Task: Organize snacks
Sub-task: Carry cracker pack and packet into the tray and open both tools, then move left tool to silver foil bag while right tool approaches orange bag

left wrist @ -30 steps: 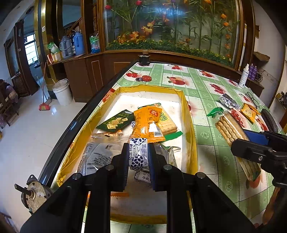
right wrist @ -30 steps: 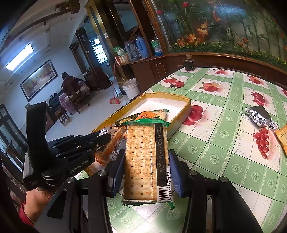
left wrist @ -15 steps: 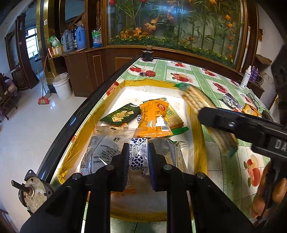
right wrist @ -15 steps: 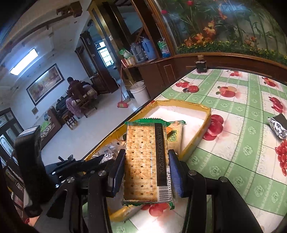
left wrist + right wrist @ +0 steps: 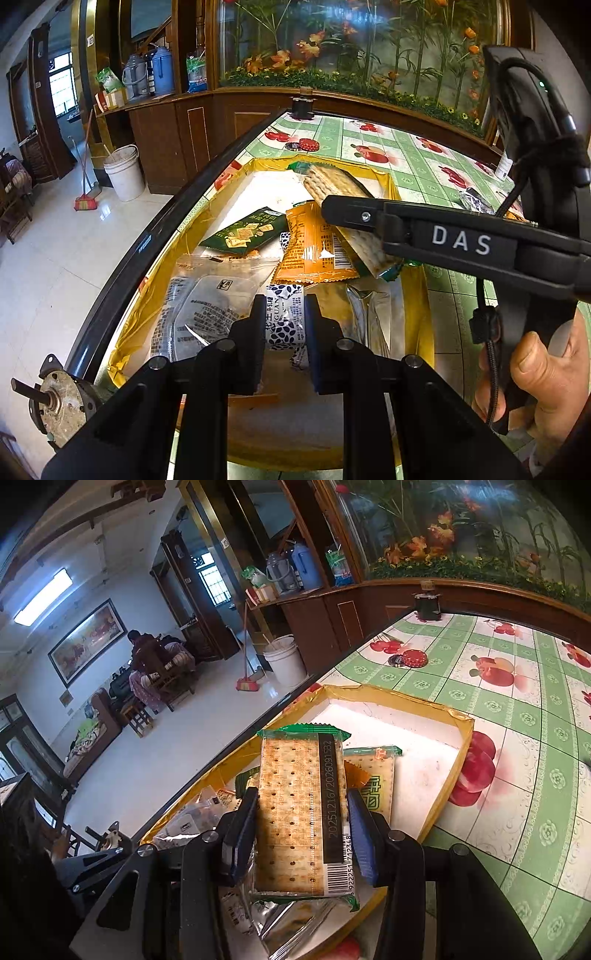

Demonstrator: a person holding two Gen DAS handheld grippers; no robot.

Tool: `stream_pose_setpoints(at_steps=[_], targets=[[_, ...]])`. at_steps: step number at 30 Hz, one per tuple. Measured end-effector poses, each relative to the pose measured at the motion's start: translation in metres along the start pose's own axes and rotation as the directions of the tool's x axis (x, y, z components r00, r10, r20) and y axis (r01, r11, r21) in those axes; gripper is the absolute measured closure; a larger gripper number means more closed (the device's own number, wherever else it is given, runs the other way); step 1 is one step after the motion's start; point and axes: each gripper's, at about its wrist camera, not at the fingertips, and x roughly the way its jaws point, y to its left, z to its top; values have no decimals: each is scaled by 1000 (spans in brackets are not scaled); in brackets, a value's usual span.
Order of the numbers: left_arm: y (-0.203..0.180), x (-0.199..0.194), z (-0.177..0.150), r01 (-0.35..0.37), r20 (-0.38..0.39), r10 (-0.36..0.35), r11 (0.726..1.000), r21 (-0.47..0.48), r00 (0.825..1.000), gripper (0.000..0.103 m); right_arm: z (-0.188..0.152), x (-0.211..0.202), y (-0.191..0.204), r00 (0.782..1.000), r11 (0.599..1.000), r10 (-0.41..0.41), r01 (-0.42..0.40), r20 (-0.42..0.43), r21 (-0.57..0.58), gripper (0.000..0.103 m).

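Observation:
A yellow-rimmed tray (image 5: 388, 181) with a white floor sits at the table's left edge and holds several snack packs. My left gripper (image 5: 285, 317) is shut on a small blue-and-white patterned packet (image 5: 283, 306) just above the tray's near part. My right gripper (image 5: 301, 834) is shut on a long cracker pack (image 5: 295, 812) with a green wrapper and holds it over the tray (image 5: 461, 746). In the left wrist view the cracker pack (image 5: 332, 184) and the right gripper's finger cross above an orange packet (image 5: 310, 251) and a dark green packet (image 5: 247, 230).
A clear-wrapped pack (image 5: 207, 310) and a silver pouch (image 5: 369, 314) lie in the tray's near part. More snacks (image 5: 476, 201) lie on the green checked tablecloth to the right. A red lid (image 5: 415, 659) lies beyond the tray. The table's dark edge (image 5: 147, 240) runs along the left.
My right gripper has carried the cracker pack from the tablecloth leftward to above the tray. My left gripper has stayed shut on the small packet, almost in the same place.

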Motion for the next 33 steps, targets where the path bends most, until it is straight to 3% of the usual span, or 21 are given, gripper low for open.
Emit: stream_pose_setpoints(at_steps=[8,10,11,13,15,16,21,33], targets=[[0,3,1,-6,-8,6,1000,-2,1000,86,-2,9,-2,1000,1000,3,-3,-13,8,53],[2,3,2,4,-19,-4,1000,-18,1000,85,-1,9,-1,1000,1000,-1,2,-17,14,39],[3,4,2,11,-27,-11,1000,-25,1000,83,-2,7,-1,1000,1000,-8,8,-7,12,38],[3,3,3,22,-37,-23,999,-38,999,63,-2,2,-1,1000,1000,-16,16,7,9,35],[0,-1,3,18,-27,-19,999,-35,999,19,-2,-6,-5,1000,999,-24,23,21,23,29],[-2,-5,2,-3,-4,3,1000,-30,1000,16,-2,-12,-8,999,999,-30,29,31,31,25],[-8,-13,4,-18,25,18,999,-28,1000,16,-8,-50,-32,995,995,-53,46,85,89,23],[-55,-21,14,69,36,-71,997,31,997,16,-51,-142,-114,970,954,-197,156,142,254,20]])
